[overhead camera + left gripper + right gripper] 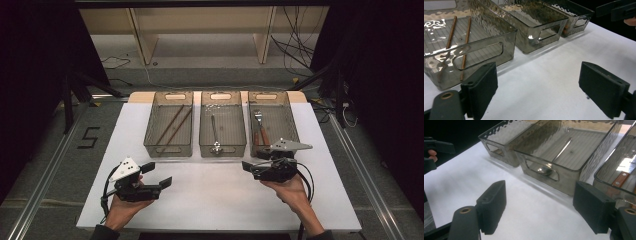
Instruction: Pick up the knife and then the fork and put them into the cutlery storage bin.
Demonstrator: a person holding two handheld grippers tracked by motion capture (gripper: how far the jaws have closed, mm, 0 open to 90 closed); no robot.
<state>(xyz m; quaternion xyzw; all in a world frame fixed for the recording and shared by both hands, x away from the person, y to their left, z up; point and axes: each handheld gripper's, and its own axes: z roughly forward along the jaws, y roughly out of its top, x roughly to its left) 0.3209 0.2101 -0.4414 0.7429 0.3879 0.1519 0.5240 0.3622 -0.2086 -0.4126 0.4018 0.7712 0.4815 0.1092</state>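
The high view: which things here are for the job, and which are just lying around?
For the job:
left gripper, open
right gripper, open
left bin with chopsticks
middle bin with spoon
right bin with fork
white mat

Just lying about:
wooden shelf behind the table
cables on the floor
a 5 mark on the floor
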